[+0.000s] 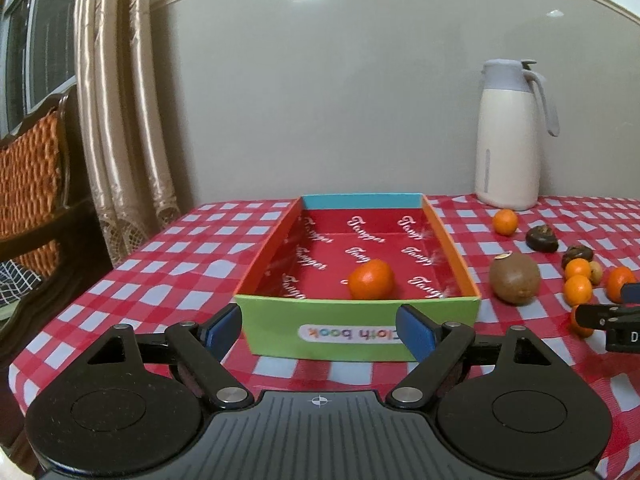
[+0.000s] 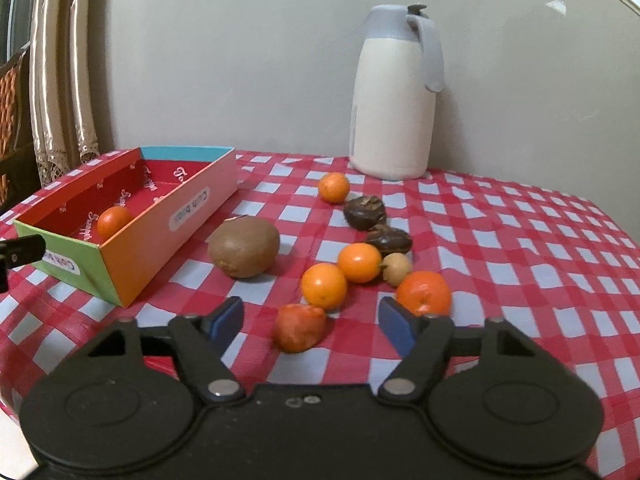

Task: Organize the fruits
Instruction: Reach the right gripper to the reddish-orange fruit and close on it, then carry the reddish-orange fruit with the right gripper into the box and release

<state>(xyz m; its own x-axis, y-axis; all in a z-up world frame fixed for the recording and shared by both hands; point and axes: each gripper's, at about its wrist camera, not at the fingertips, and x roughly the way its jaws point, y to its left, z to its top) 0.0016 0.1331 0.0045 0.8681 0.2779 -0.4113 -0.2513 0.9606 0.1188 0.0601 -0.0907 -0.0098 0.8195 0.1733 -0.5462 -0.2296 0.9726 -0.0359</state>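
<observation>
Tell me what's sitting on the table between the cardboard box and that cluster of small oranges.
A brown kiwi lies there alone, just off the box's orange side wall and short of the nearest small orange. The right wrist view shows it best.

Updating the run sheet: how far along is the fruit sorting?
Early. Done: one orange lies in the box. In hand: nothing held; the right tool is open around a reddish-orange fruit on the tablecloth, and the left tool is open at the box front. Left: the kiwi, four oranges, two dark fruits and a small tan one.
</observation>
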